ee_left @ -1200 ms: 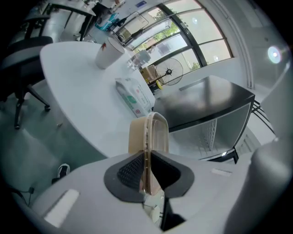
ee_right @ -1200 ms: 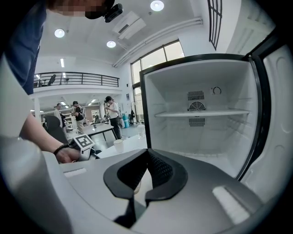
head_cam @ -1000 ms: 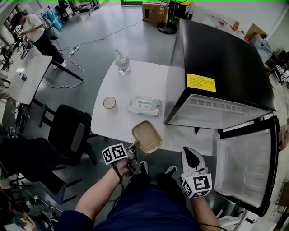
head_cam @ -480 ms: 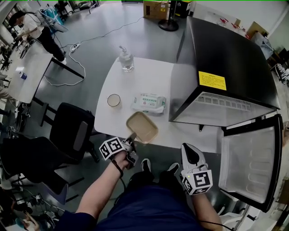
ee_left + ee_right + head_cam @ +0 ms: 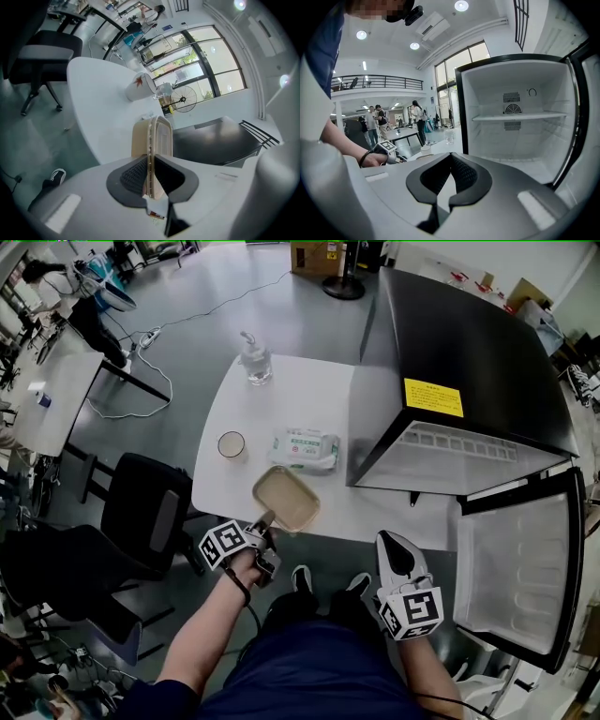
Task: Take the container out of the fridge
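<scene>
My left gripper [image 5: 265, 521] is shut on the rim of a shallow beige container [image 5: 286, 498]. The container lies flat at the front edge of the white table [image 5: 281, 399]; whether it touches the tabletop I cannot tell. In the left gripper view the container [image 5: 152, 140] appears edge-on between the pads of the left gripper [image 5: 150, 176]. My right gripper [image 5: 394, 545] hangs over the person's lap, shut and empty. In its own view the right gripper [image 5: 451, 176] points at the open, empty fridge [image 5: 513, 108]. The black fridge [image 5: 469, 362] stands at the right.
The fridge door [image 5: 520, 568] is swung open toward the person at the right. A pack of wipes [image 5: 305, 448], a paper cup [image 5: 231, 443] and a pump bottle [image 5: 253, 360] stand on the table. A black chair [image 5: 141, 512] is left of the table.
My left gripper has carried the container a little leftward and farther over the table, nearer the pack of wipes. The right gripper has stayed put.
</scene>
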Available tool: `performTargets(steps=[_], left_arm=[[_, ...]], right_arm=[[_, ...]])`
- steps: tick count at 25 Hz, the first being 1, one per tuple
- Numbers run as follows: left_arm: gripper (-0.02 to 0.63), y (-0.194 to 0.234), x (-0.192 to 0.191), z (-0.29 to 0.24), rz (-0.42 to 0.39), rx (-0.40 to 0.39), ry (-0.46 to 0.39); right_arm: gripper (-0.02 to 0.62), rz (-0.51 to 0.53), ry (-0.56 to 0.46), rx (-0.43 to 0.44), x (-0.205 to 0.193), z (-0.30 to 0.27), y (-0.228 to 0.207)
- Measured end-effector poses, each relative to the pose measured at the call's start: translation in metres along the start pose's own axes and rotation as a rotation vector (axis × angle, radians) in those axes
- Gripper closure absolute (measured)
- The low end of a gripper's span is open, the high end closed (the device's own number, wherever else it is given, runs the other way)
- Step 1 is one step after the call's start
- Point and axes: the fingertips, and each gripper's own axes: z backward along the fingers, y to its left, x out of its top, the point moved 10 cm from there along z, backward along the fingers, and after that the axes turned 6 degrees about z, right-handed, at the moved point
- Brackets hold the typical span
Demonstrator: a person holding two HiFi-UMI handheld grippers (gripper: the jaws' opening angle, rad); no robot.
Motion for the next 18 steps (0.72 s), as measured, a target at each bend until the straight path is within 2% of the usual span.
performTargets(steps=[10, 14, 18], left_arm=[[0.557, 0.009, -0.004, 0.005, 0.011, -0.004, 0.008], [0.557, 0.022, -0.004, -0.001, 0.067, 0.009, -0.019], [0.557, 0.04, -0.002, -0.017, 0.127, 0.063, -0.051]], right_arm=[[0.589, -0.005, -0.003, -0.022, -0.002, 0.012, 0.005], [0.589, -0.004, 0.006, -0.036, -0.004, 0.02, 0.01], [0.589, -0.001, 0.011, -0.052, -0.006, 0.027, 0.011]])
